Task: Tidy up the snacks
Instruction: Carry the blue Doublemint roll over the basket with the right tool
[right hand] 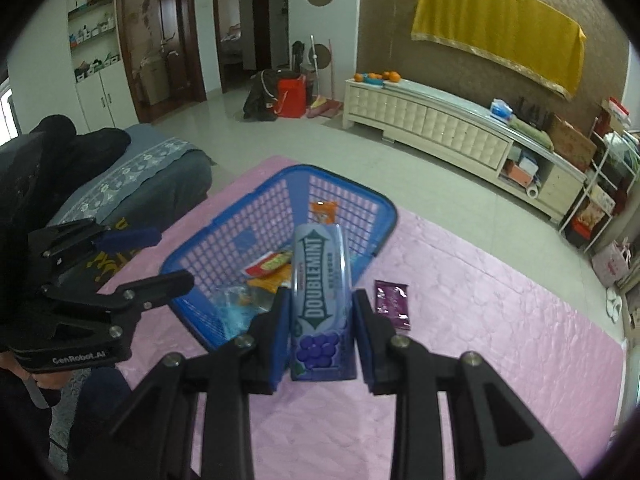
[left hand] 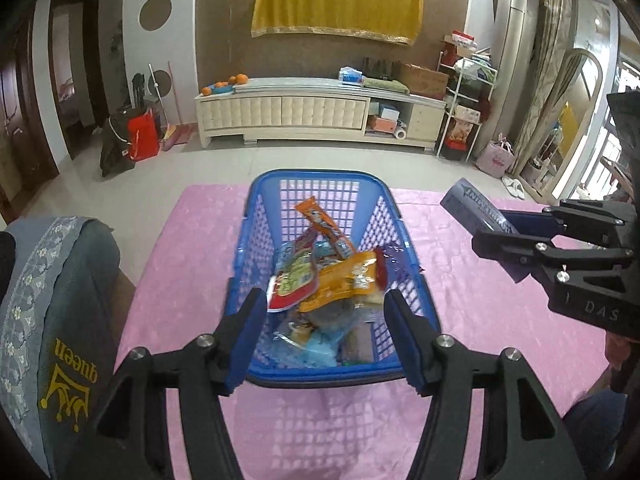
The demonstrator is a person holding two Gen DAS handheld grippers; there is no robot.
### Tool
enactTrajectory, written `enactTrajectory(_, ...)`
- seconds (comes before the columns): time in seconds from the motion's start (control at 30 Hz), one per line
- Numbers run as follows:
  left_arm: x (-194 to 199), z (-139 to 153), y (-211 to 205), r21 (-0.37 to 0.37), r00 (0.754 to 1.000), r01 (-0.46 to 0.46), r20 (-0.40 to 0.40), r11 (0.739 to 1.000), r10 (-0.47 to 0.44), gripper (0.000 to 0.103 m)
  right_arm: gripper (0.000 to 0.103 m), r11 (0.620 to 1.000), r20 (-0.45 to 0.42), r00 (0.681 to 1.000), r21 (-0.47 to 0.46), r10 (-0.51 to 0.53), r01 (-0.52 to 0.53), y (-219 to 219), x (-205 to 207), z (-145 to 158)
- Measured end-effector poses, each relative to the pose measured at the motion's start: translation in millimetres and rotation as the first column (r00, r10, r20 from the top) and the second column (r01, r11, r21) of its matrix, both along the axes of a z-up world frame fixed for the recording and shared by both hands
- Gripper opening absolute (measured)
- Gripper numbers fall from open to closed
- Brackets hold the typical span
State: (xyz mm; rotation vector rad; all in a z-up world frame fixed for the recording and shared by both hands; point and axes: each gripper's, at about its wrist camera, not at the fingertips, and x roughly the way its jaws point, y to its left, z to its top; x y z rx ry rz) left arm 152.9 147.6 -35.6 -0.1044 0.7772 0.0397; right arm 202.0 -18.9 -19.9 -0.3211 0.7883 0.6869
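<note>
A blue plastic basket (left hand: 256,216) (right hand: 224,220) stands on the pink tablecloth and holds several snack packets, among them an orange one (left hand: 340,280). My left gripper (left hand: 326,308) hovers over the basket's near end, open, with nothing between its pads. My right gripper (right hand: 320,304) (left hand: 492,240) is shut on a purple Doublemint gum box (right hand: 322,296) (left hand: 472,206), held in the air to the right of the basket. A dark purple sachet (right hand: 393,303) lies flat on the cloth right of the basket.
The pink cloth (left hand: 480,300) covers the table. A grey-blue cushioned seat (left hand: 52,300) stands at the left edge. Beyond the table lie a tiled floor, a white cabinet (left hand: 312,112) and a shelf rack. A person's hand holds each gripper.
</note>
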Motion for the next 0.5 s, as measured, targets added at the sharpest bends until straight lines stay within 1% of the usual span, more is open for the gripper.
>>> enactTrajectory(0.23,-10,1,33,-0.011,1.000,-0.021,0.007,1.000,0.021,0.058,0.034,0.999,0.002,1.000,-0.029,0.016,-0.016,37,-11,-3)
enactTrajectory(0.4,-14,-4,52,-0.034,1.000,-0.029,0.007,0.999,0.030,0.058,0.034,0.999,-0.017,1.000,-0.045,0.023,-0.024,65,-12,-11)
enactTrajectory(0.43,-14,-5,55,-0.034,0.999,-0.031,0.005,0.999,0.031,0.058,0.034,0.999,-0.024,0.999,-0.045,0.026,-0.027,70,-13,-14)
enactTrajectory(0.5,-11,-10,62,-0.008,0.999,-0.042,-0.006,0.999,0.042,0.058,0.034,0.998,-0.038,0.999,-0.050,0.032,-0.034,81,-12,-20)
